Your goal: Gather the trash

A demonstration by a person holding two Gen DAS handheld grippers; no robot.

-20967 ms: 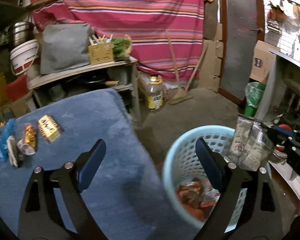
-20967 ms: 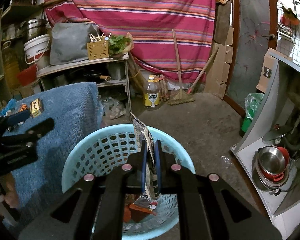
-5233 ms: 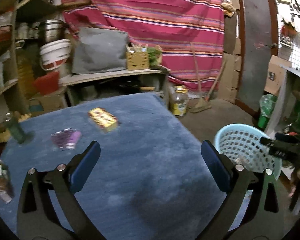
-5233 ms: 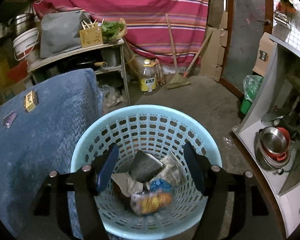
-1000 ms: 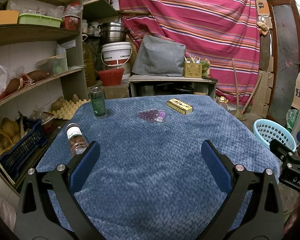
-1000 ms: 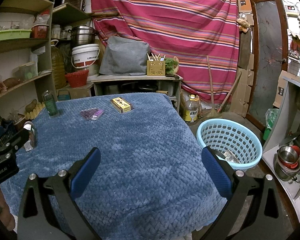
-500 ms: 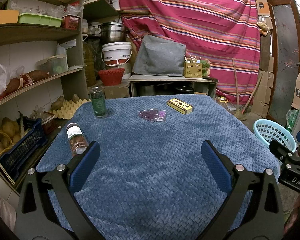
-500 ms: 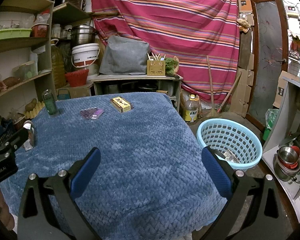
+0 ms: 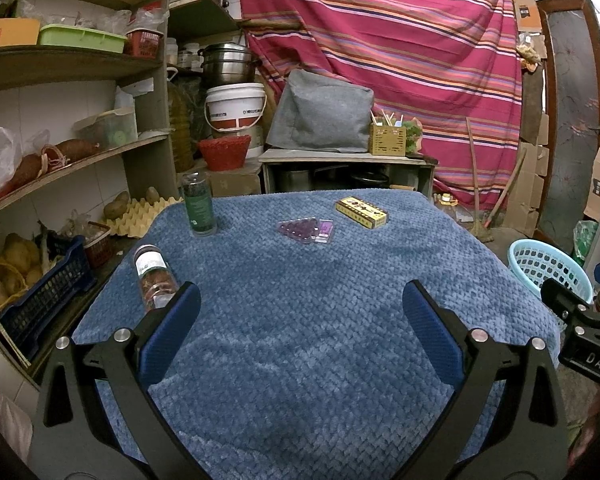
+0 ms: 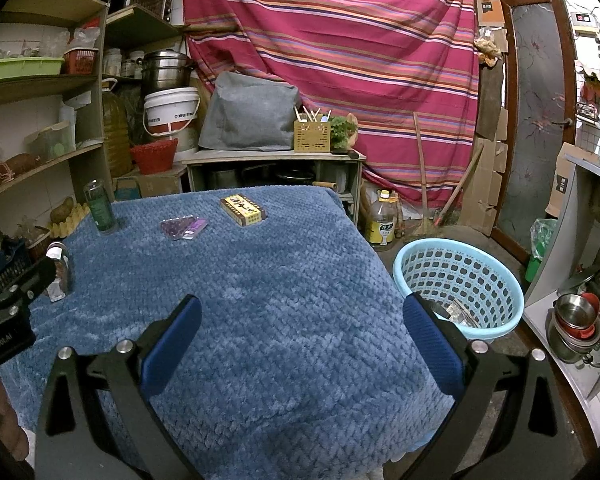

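Blue quilted cloth carries a flat purple blister pack and yellow patterned box far across; both grippers gape empty.

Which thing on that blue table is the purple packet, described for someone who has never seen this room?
Find the blue quilted table cover. Near its far edge lies the purple packet, left of the yellow box. It alone is flat, translucent and purple; the bottles stand further left.

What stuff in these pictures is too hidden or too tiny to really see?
- Basket contents: right wrist view, the wall and a jaw hide most; left wrist view shows only its rim.
- Yellow box print: too small in both views.
- Lying bottle: its far end sits behind a jaw in the left wrist view, behind the other tool in the right.
- Purple packet: contents unclear.
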